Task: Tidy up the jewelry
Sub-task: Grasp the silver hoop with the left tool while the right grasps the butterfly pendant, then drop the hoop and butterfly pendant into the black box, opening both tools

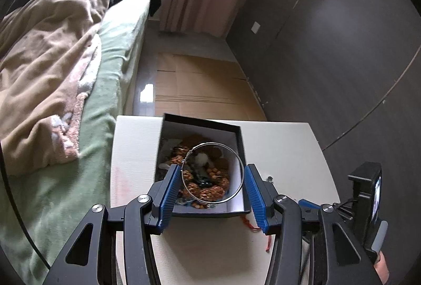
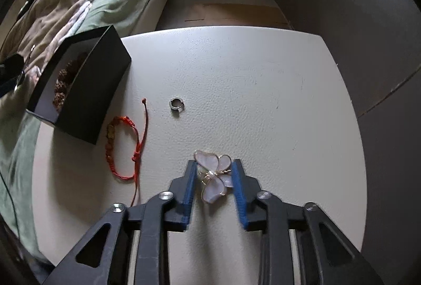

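My left gripper [image 1: 211, 171] is shut on a large thin silver hoop [image 1: 240, 161], which spans the gap between the blue pads. It hangs over the open black box [image 1: 202, 124], which holds brown beaded jewelry [image 1: 210, 190]. My right gripper [image 2: 214, 162] points down at the white table [image 2: 263, 74], its pads touching both sides of a pale pink butterfly piece [image 2: 213, 190] that lies on the surface. A red cord bracelet [image 2: 123, 148] and a small silver ring [image 2: 176, 103] lie loose on the table to the left of it. The black box [image 2: 92, 90] stands at the table's left edge.
A bed with a green sheet [image 1: 65, 179] and a beige blanket [image 1: 44, 69] runs along the table's left side. Flattened cardboard [image 1: 200, 90] covers the floor beyond. A dark wall [image 1: 329, 48] stands to the right. The right hand's device [image 1: 365, 195] shows at the left view's right edge.
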The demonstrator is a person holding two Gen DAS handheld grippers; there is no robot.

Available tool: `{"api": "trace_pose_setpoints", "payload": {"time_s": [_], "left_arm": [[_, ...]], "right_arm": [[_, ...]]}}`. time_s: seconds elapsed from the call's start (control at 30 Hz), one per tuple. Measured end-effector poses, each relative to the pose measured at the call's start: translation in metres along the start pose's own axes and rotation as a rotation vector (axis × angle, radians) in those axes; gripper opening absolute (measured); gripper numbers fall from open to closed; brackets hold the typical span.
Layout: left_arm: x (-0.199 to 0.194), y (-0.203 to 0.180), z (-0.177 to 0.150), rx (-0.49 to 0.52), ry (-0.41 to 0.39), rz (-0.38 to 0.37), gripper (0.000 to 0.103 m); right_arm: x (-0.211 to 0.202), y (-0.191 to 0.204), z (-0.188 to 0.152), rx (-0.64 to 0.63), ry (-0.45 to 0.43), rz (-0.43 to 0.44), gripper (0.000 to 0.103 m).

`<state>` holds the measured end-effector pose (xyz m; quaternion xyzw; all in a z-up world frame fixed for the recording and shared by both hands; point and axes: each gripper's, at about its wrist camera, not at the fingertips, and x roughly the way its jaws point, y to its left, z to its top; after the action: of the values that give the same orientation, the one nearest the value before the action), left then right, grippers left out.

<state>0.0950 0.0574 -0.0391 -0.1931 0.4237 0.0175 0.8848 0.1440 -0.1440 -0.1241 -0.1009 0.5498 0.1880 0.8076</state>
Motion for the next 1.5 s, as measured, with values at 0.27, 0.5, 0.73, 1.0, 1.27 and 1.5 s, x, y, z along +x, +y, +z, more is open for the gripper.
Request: {"api": "trace_pose_setpoints", "payload": {"time_s": [0.27,0.5,0.73,1.0,1.27,1.5], "left_arm": [[0.010,0.016,0.006,-0.058,0.014,-0.004,0.051],[0.017,0.019,0.015,-0.101,-0.017,-0.020,0.052],[0.017,0.030,0.018,-0.170,-0.019,-0.043,0.060],[0.001,0.037,0.018,-0.191,-0.041,-0.042,0.064],[-0.016,0.047,0.023,-0.198,-0.073,-0.061,0.068],[-0.029,0.062,0.027,-0.235,-0.105,-0.069,0.078]], "right_arm": [[-0.018,-0.016,0.004,0.064,-0.032,0.086,0.014],[-0.031,-0.026,0.005,0.130,-0.074,0.190,0.014],[-0.042,-0.026,0.005,0.150,-0.120,0.268,0.014],[-0.062,-0.003,0.019,0.138,-0.193,0.382,0.014],[-0.070,0.031,0.043,0.100,-0.211,0.444,0.014],[-0.062,0.060,0.052,0.075,-0.189,0.476,0.014]]}}
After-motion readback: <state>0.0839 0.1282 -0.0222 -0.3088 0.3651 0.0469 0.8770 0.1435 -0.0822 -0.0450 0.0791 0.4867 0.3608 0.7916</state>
